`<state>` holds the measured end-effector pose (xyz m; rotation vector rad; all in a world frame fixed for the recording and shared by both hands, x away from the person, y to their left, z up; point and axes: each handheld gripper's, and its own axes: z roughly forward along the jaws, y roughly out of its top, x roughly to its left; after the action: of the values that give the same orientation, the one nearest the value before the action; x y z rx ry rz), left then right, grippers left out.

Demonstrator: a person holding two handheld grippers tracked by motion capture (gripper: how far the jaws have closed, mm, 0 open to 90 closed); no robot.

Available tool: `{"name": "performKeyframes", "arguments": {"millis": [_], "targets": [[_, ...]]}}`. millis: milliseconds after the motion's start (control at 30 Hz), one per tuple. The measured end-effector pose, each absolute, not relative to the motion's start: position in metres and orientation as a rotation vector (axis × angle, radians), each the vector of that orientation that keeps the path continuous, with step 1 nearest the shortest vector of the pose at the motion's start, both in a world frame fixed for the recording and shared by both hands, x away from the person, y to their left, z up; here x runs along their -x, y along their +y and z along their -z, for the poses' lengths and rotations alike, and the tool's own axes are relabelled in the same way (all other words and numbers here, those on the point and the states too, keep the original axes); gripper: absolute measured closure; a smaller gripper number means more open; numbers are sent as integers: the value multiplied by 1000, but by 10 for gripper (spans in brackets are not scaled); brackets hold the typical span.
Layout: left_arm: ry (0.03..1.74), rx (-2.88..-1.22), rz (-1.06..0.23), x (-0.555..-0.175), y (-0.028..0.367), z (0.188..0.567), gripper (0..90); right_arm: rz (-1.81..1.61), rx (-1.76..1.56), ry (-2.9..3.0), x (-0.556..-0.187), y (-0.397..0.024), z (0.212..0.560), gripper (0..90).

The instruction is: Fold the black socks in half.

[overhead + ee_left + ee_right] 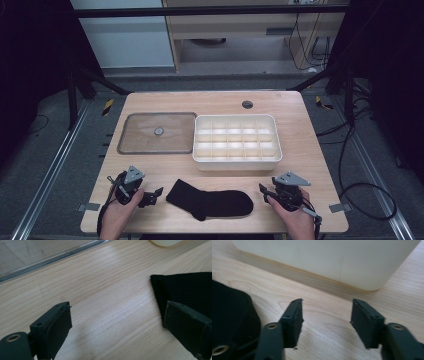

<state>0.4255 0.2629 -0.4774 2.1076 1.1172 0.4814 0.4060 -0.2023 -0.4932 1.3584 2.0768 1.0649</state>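
Work barely begun — the black sock lies flat on the tabletop between left tool and right tool, both spread and empty — grasping remains ahead.

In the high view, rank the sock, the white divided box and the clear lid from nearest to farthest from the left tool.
1. Sock, just right of the left tool.
2. Clear lid, straight beyond it.
3. White divided box, beyond and right.
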Motion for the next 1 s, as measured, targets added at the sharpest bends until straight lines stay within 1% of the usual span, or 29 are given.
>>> {"name": "performKeyframes", "arguments": {"millis": [33, 67, 100, 167, 200, 233, 300, 367, 433, 467, 533, 567, 633, 733, 800, 867, 933, 1000], "targets": [[1109, -2110, -483, -424, 260, 474, 67, -1066, -1352, 2079, -405, -203, 490, 506], [1109, -2110, -483, -424, 260, 474, 67, -1066, -1352, 2079, -405, -203, 490, 506], [1088, -2126, -492, -421, 256, 470, 67, -1117, -1367, 2098, -402, -201, 479, 544], [1081, -2145, -501, -417, 250, 465, 67, -1114, -1350, 2134, -400, -197, 468, 565], [1081, -2145, -501, -417, 250, 465, 67, -1114, -1350, 2134, -400, -197, 468, 565], [1076, -2160, -499, -415, 247, 462, 66, -1120, -1374, 2170, -398, -191, 458, 577], [1077, -2164, -487, -411, 242, 459, 66, -1111, -1381, 2197, -398, -188, 454, 576], [1056, -2185, -437, -408, 235, 456, 66, -1064, -1372, 2255, -398, -179, 449, 548], [1061, -2222, -415, -408, 229, 454, 64, -1010, -1358, 2377, -399, -165, 449, 540], [1045, -2279, -412, -410, 224, 452, 66, -975, -1349, 2409, -399, -160, 449, 544], [1053, -2289, -406, -411, 222, 450, 69, -932, -1365, 2441, -399, -156, 450, 544], [1057, -2296, -382, -415, 219, 448, 79, -878, -1375, 2488, -402, -148, 454, 565], [1055, -2318, -359, -418, 217, 447, 108, -838, -1389, 2512, -406, -145, 458, 571], [1060, -2349, -361, -422, 214, 445, 129, -795, -1400, 2545, -411, -141, 462, 580], [1057, -2365, -349, -424, 211, 440, 146, -727, -1380, 2574, -413, -137, 464, 594], [1048, -2380, -335, -426, 209, 437, 187, -691, -1371, 2590, -413, -134, 463, 607], [1045, -2386, -329, -427, 209, 437, 200, -668, -1363, 2601, -414, -134, 464, 623], [1043, -2418, -315, -430, 206, 437, 214, -632, -1354, 2625, -414, -132, 465, 667]]}}
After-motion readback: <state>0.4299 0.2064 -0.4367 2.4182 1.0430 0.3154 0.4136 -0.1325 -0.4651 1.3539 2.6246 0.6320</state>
